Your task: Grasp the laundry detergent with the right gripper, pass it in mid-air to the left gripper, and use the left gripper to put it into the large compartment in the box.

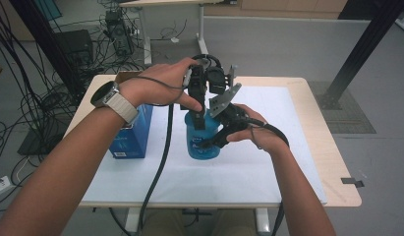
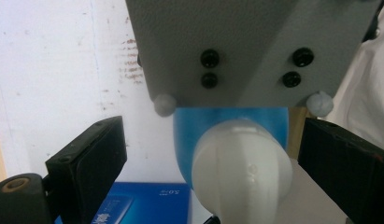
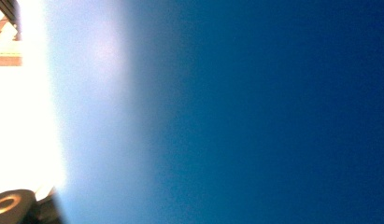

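A blue bottle [image 1: 202, 142] with a white cap [image 2: 241, 170] stands upright on the white mat [image 1: 239, 172] at the table's middle. My left gripper [image 1: 199, 114] comes down on it from above. In the left gripper view this gripper [image 2: 215, 137] is open, its black jaws on either side of the cap with gaps showing. My right gripper [image 1: 215, 133] reaches in from the right and clamps the bottle's body, and its grey plate [image 2: 245, 46] hangs over the cap. The right gripper view shows the bottle's blue wall [image 3: 255, 112] pressed up close.
A blue carton [image 1: 133, 130] lies on the mat left of the bottle, and the left gripper view shows it [image 2: 147, 205] too. The wooden table [image 1: 337, 162] shows past the mat on the right. Cables and equipment crowd the floor at the back left.
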A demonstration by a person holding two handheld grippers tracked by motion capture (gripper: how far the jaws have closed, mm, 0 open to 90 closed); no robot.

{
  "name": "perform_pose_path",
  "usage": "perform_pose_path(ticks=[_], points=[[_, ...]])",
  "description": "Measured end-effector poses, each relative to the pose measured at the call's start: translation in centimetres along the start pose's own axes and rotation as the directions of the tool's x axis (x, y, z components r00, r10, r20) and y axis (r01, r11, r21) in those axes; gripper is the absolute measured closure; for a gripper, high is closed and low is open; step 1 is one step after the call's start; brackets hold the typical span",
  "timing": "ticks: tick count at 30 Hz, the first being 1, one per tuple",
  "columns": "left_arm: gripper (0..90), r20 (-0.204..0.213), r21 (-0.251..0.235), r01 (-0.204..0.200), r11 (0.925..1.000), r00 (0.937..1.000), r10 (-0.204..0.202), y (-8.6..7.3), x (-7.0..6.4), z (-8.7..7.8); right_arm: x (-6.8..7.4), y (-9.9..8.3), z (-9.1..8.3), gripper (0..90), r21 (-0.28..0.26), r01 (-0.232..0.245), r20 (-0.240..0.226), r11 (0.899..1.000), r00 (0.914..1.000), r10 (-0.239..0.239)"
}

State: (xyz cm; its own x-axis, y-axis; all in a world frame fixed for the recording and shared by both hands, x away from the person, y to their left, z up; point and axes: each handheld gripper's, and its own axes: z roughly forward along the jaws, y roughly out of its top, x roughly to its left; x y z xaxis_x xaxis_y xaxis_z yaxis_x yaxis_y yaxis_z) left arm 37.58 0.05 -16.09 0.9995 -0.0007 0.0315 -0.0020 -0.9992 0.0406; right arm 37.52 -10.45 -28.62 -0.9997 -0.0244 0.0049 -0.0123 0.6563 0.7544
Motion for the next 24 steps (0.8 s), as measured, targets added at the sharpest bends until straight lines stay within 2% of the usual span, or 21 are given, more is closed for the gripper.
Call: perform_pose_path(ticks=[7,24], points=[[8.3,0.0,-0.002,0.0,1.0,1.0,0.0,0.02,-0.04,0.0,0.09,-0.03,-0.13,43.4,0.002,-0.011,-0.002,1.0,0.9999,0.011],[8.3,-0.008,-0.005,-0.001,1.0,1.0,0.001,-0.12,-0.2,0.02,0.12,-0.08,-0.11,43.4,0.001,-0.004,0.002,1.0,1.0,0.004]])
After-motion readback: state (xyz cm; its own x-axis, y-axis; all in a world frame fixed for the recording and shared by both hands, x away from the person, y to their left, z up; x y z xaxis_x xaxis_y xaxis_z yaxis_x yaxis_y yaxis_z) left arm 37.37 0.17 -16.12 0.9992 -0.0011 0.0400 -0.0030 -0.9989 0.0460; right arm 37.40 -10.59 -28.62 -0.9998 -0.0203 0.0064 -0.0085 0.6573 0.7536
